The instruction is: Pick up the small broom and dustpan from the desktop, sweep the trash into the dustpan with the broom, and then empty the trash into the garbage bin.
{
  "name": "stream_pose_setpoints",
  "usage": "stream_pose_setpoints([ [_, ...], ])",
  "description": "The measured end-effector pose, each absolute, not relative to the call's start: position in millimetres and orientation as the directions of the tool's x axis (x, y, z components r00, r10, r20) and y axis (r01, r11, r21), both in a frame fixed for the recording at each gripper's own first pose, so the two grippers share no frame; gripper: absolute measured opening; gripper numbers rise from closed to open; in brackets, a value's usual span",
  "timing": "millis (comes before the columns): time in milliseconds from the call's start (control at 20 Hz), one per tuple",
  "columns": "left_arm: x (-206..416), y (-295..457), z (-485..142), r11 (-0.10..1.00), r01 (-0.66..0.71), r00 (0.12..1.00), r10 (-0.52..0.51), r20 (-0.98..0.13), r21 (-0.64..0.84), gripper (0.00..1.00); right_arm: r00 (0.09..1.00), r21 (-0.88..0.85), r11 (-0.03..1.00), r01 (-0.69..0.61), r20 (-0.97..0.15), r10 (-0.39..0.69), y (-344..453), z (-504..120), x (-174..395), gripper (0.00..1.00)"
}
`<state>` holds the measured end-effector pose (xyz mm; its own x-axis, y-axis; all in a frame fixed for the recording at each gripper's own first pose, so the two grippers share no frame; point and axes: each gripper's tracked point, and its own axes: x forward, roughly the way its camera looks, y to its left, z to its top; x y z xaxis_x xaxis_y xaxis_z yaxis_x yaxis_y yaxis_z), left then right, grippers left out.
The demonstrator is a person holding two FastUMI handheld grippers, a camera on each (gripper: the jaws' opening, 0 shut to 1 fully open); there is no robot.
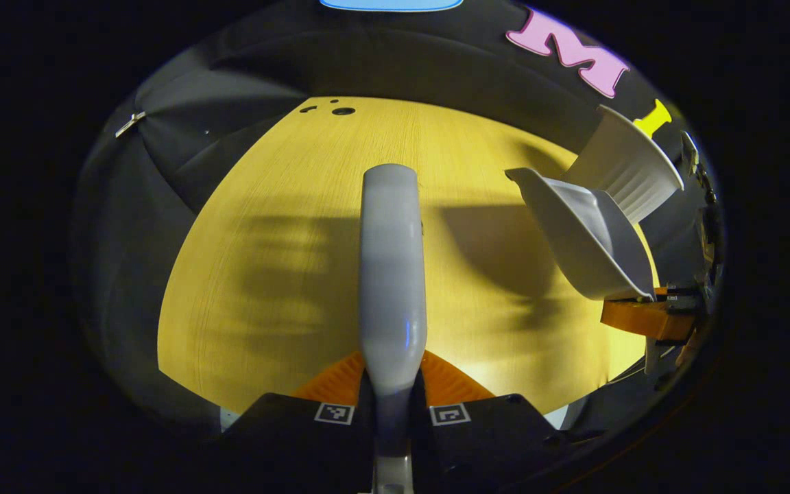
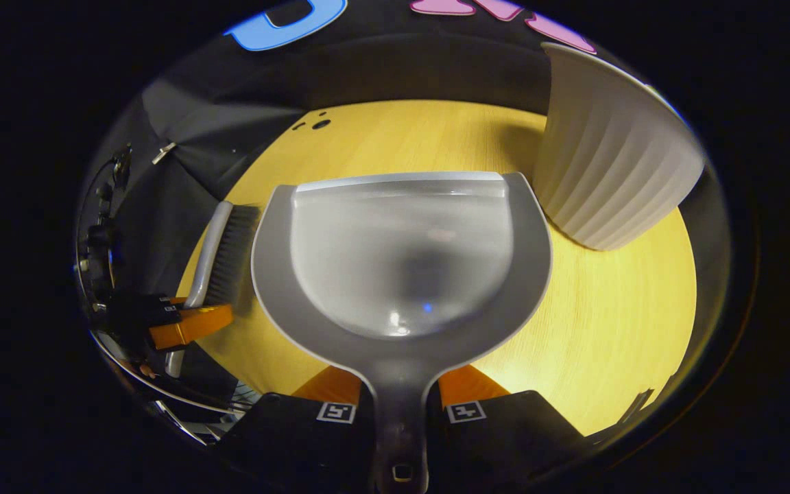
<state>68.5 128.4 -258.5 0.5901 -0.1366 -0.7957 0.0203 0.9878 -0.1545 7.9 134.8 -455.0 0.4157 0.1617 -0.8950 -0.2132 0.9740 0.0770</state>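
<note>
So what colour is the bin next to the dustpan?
The bin is white with ribbed sides, clearest in the right gripper view, beside the grey dustpan.

Your yellow wooden desktop (image 2: 614, 329), ribbed white garbage bin (image 2: 607, 165) standing at its far right, small dark holes (image 2: 319, 124) far left.

**Broom gripped, dustpan raised beside the bin**

My left hand-held gripper (image 1: 393, 384) clamps the broom (image 1: 392, 274) by its handle, its pale back running straight ahead over the desk (image 1: 265, 274). Off to my right, the other hand-held gripper (image 1: 649, 317) carries the dustpan (image 1: 587, 233), tilted, just beside the ribbed white garbage bin (image 1: 631, 168).
</note>
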Motion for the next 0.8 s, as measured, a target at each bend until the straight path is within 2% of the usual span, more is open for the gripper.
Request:
stream_pose_setpoints([
  [50, 71, 128, -262, 0.990, 0.022, 0.576, -0.127, -0.808, -0.140, 0.29, 0.401, 0.068, 0.976, -0.208, -0.904, 0.148, 133, -464, 10, 0.34],
  [150, 76, 126, -270, 0.992, 0.024, 0.548, -0.117, -0.828, -0.124, 0.26, 0.378, 0.062, 0.981, -0.183, -0.917, 0.129, 132, -482, 19, 0.34],
  [300, 87, 123, -278, 0.995, 0.039, 0.506, -0.103, -0.856, -0.096, 0.27, 0.353, 0.076, 0.987, -0.139, -0.928, 0.121, 128, -501, 24, 0.34],
  [350, 89, 123, -280, 0.996, 0.047, 0.493, -0.089, -0.866, -0.075, 0.26, 0.347, 0.076, 0.989, -0.130, -0.931, 0.117, 126, -505, 24, 0.42],
  [400, 88, 121, -281, 0.997, 0.054, 0.482, -0.077, -0.873, -0.058, 0.26, 0.339, 0.077, 0.989, -0.123, -0.934, 0.115, 125, -508, 23, 0.43],
  [450, 88, 119, -281, 0.997, 0.060, 0.467, -0.076, -0.881, -0.054, 0.30, 0.328, 0.078, 0.990, -0.117, -0.938, 0.113, 123, -511, 22, 0.27],
  [500, 87, 118, -282, 0.996, 0.067, 0.451, -0.079, -0.889, -0.055, 0.26, 0.328, 0.075, 0.990, -0.119, -0.938, 0.110, 123, -512, 21, 0.43],
  [550, 89, 117, -282, 0.996, 0.071, 0.442, -0.074, -0.894, -0.047, 0.26, 0.326, 0.069, 0.990, -0.125, -0.939, 0.107, 122, -514, 21, 0.35],
  [750, 98, 113, -285, 0.995, 0.098, 0.439, -0.034, -0.898, 0.011, 0.27, 0.303, 0.120, 0.988, -0.095, -0.942, 0.143, 132, -514, 17, 0.38],
  [800, 100, 112, -286, 0.995, 0.100, 0.436, -0.031, -0.899, 0.014, 0.24, 0.304, 0.132, 0.987, -0.095, -0.940, 0.155, 135, -513, 17, 0.41],
])
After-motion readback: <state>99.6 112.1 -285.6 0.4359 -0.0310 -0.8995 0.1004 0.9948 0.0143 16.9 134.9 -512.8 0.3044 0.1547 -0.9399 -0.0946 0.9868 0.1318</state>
